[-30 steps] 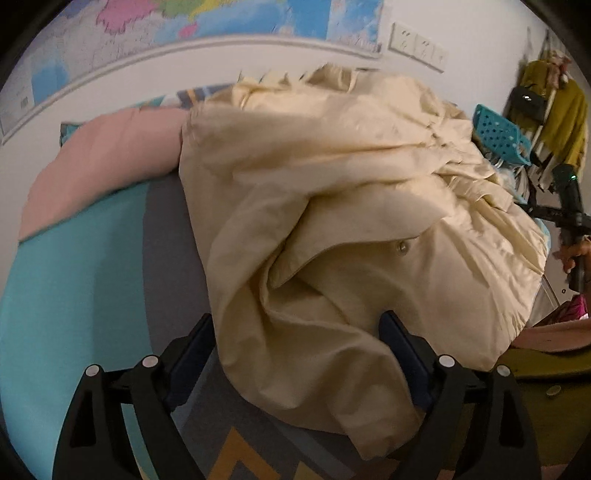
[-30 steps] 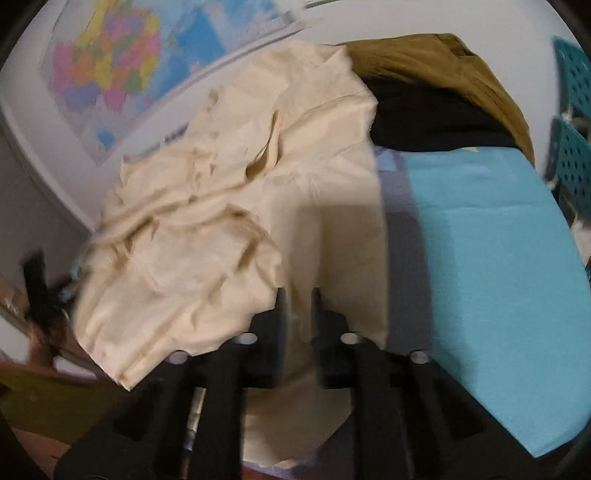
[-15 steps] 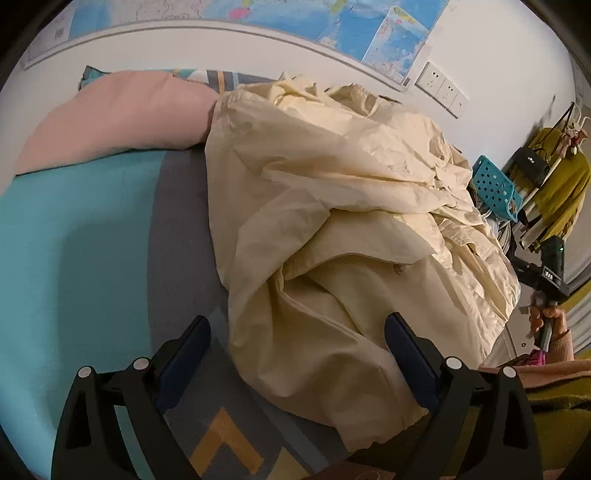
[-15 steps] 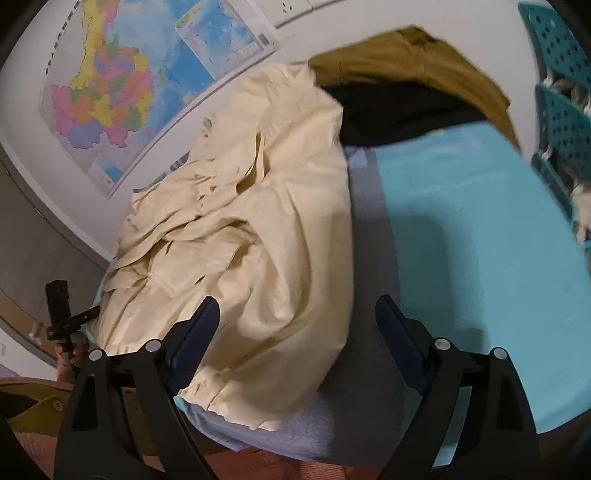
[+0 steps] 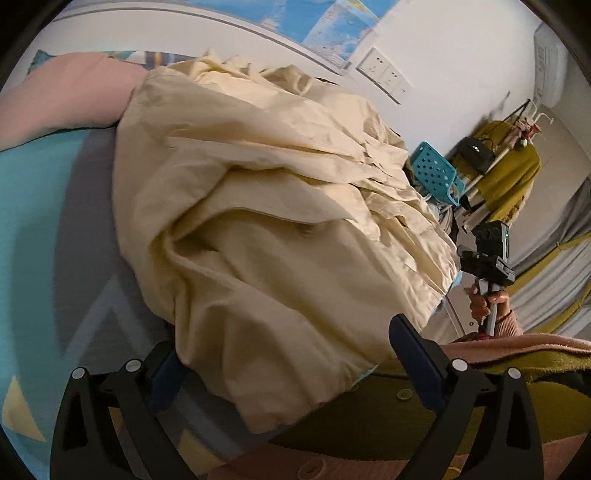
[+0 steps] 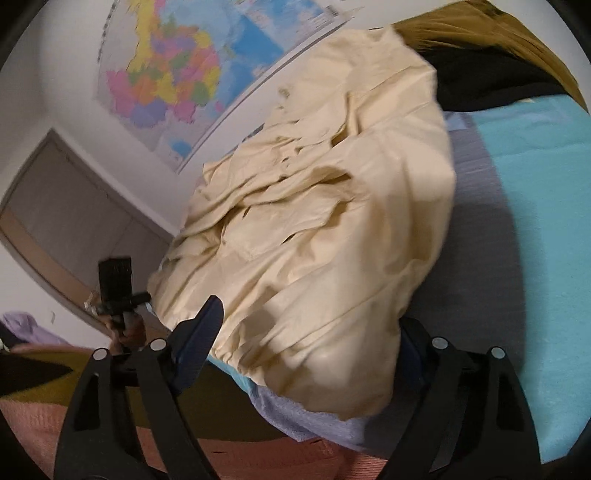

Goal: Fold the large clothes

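Observation:
A large cream garment (image 5: 280, 206) lies crumpled in a heap on a bed with a teal and grey cover (image 5: 33, 206). My left gripper (image 5: 284, 343) is at the bed's near edge with its jaws opening wide. The garment's lower hem lies loosely between them and the pads do not press it. In the right wrist view the same cream garment (image 6: 325, 206) bulges between the fingers of my right gripper (image 6: 312, 317). Its jaws are wide and closing slightly, and they hold nothing. Each view shows the other hand-held device off to the side.
A pink cushion (image 5: 62, 96) lies at the bed's far left. Black cloth (image 6: 491, 85) and olive cloth (image 6: 480, 26) sit at the far right. A teal perforated basket (image 5: 436, 173) and a clothes rack (image 5: 506, 173) stand beyond. A map (image 6: 173, 81) hangs on the wall.
The right gripper, shut on the cream fabric a second ago, has sprung open and let it go. The left gripper stays open, and its view has swung right.

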`<control>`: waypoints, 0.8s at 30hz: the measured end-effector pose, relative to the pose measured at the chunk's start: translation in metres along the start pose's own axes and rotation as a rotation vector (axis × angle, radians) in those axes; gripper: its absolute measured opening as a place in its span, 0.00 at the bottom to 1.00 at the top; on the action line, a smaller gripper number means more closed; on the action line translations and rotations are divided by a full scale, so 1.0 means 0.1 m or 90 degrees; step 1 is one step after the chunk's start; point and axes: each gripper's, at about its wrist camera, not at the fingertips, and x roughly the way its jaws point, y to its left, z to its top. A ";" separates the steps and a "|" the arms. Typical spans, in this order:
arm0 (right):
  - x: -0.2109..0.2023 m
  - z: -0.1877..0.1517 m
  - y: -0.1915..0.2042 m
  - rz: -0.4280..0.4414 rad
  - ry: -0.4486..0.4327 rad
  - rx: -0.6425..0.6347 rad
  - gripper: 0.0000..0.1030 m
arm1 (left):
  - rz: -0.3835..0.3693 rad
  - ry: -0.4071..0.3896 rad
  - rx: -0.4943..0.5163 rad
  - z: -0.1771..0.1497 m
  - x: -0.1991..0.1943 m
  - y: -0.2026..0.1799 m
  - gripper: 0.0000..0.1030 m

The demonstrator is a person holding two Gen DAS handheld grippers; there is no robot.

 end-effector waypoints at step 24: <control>0.17 -0.04 0.07 0.070 0.002 0.013 0.46 | -0.024 0.007 -0.064 0.01 0.05 -0.01 0.76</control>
